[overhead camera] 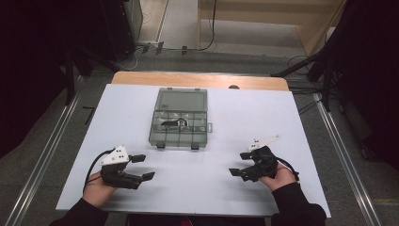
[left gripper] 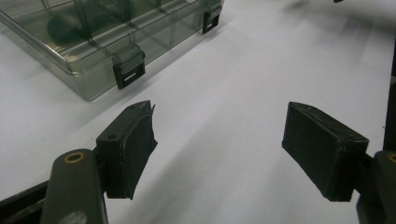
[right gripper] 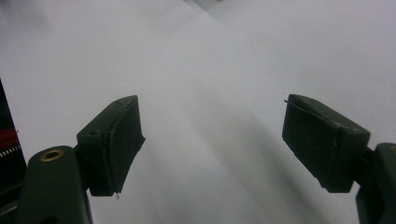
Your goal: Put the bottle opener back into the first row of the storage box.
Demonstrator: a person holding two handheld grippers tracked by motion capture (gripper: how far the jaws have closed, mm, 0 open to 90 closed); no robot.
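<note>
Flanking one clear box [overhead camera: 179, 117] (contents perhaps dark), two tools, left tool [overhead camera: 143, 167] and right tool [overhead camera: 239, 164], gape empty.

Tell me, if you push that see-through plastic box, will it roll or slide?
The clear grey plastic compartment box would probably slide, not roll: it lies flat and low on the smooth white table. It looks stiff, with hard dividers, and likely light, since most compartments seem empty. A dark item inside might rattle.

Box [overhead camera: 180, 117] on table [overhead camera: 282, 113], centre, toward far edge. Left gripper [overhead camera: 142, 167] near-left of box, right gripper [overhead camera: 240, 164] near-right, well apart, both at near edge.
</note>
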